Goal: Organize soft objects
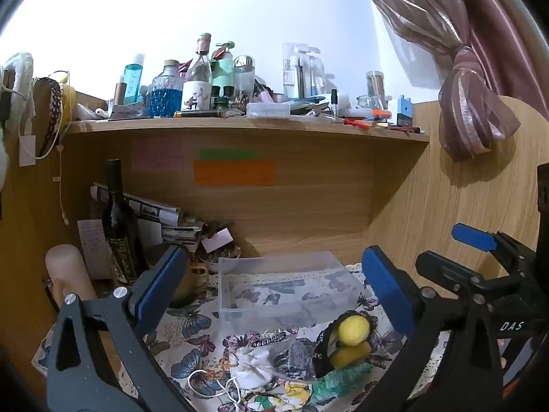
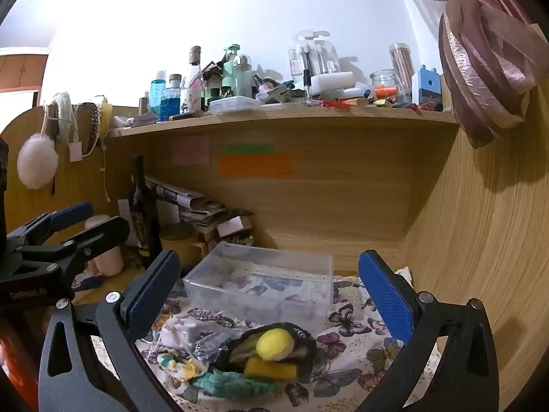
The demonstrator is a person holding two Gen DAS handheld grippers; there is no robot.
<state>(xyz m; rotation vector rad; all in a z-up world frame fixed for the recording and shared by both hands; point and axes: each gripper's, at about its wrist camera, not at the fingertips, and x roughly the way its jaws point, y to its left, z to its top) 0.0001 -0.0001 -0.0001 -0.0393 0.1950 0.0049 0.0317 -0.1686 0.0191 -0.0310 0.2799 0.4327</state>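
Observation:
A pile of soft objects lies on the butterfly-print cloth: a yellow pom-pom and a yellow sponge inside a black lace band, a teal scrunchie, a white pouch and a clear bag with dark fabric. A clear plastic box stands empty just behind the pile. My left gripper is open above the pile, holding nothing. My right gripper is open over the pom-pom and the box, also empty.
A dark wine bottle, a pink cylinder, a mug and rolled papers crowd the desk's back left. A wooden shelf overhead is packed with bottles. A wooden side panel stands on the right, with a knotted curtain.

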